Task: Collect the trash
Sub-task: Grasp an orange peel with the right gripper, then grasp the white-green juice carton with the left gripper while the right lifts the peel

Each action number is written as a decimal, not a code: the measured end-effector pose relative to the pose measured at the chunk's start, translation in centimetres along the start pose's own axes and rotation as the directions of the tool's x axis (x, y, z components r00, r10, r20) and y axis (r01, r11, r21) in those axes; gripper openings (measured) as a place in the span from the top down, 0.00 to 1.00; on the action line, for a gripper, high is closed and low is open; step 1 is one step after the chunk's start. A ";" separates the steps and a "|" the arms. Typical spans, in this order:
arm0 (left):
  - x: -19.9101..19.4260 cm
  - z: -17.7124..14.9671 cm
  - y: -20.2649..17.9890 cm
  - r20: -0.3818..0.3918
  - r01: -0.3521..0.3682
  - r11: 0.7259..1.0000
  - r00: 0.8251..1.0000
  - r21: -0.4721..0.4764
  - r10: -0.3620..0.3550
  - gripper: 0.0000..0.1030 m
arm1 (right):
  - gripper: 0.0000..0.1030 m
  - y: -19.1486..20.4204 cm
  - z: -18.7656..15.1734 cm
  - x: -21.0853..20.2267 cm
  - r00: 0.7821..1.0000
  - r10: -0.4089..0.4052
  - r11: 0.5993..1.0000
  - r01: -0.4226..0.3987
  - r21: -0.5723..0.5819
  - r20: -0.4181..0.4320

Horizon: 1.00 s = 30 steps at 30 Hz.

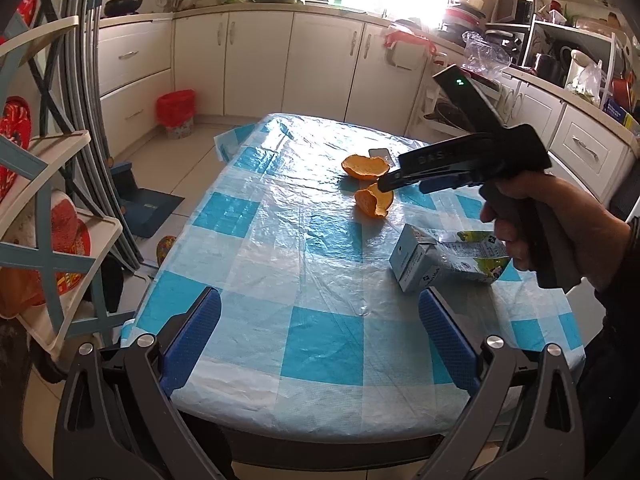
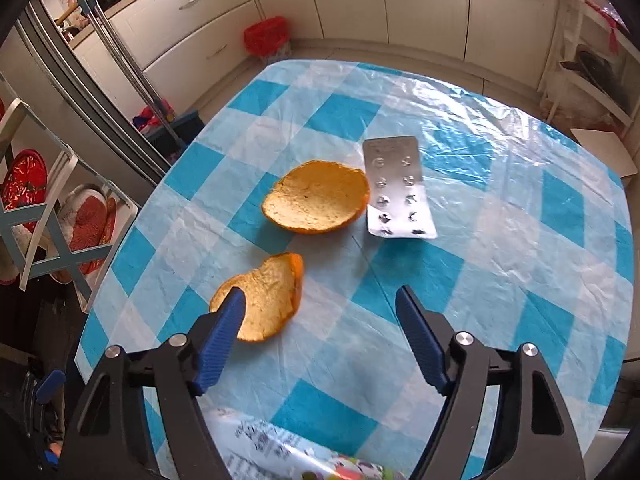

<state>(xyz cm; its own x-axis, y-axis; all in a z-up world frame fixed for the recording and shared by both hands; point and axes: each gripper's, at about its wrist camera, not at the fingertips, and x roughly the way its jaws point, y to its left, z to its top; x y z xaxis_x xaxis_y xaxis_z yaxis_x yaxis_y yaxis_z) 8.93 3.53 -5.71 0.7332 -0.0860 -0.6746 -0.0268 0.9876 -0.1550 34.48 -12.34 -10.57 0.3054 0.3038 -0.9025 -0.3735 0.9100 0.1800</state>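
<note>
Right now I am holding my right claw (image 2: 320,312) spread wide and empty, hovering over the counter (image 2: 520,264), and the thing this move is turning on is the near orange peel (image 2: 264,300). Taking that peel as my landmark, my claw's left finger (image 2: 224,328) is overlapping its near-left edge, while the other finger is sitting well apart to the peel's right, so the peel is lying off-centre, toward the left of my gap. Its long axis is running diagonally, from near-left to far-right. Beyond it the second orange peel (image 2: 316,200) is resting, with a blister pack (image 2: 398,188) just beside that one on the right. Nearer me than the landmark peel, a crushed carton (image 1: 444,258) is lying on its side. My left claw (image 1: 320,320) is waiting open too, farther back from the peel, so my right is the nearer one; I judge I need to be shifting left before closing.
</note>
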 end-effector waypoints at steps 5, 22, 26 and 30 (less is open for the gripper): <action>0.3 0.7 -0.6 -0.004 0.066 0.995 0.998 0.071 -0.066 0.08 | 0.94 0.7 0.7 2.0 0.997 0.030 0.999 -0.031 -0.016 -0.071; 8.1 3.1 -13.8 -0.207 0.275 0.524 0.961 0.806 -0.184 0.08 | 0.94 -14.8 -11.3 -11.3 0.942 0.073 0.884 -0.213 0.416 0.327; 9.8 2.8 -15.5 -0.294 0.331 0.491 0.944 0.806 -0.153 0.08 | 0.94 -16.1 -11.3 -11.9 0.925 0.099 0.858 -0.266 0.440 0.367; 11.1 3.0 -15.8 -0.369 0.372 0.601 0.919 0.708 -0.135 0.26 | 0.93 -15.8 -11.3 -12.5 0.918 0.110 0.866 -0.277 0.416 0.382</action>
<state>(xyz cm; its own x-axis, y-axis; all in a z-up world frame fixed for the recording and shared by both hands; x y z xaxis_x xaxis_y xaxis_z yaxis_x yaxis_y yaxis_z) 19.50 -12.65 -8.59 0.4268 -0.2608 -0.8659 0.7376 0.6544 0.1665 26.69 -33.72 -6.50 0.5738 0.4863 -0.6590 -0.0432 0.8215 0.5686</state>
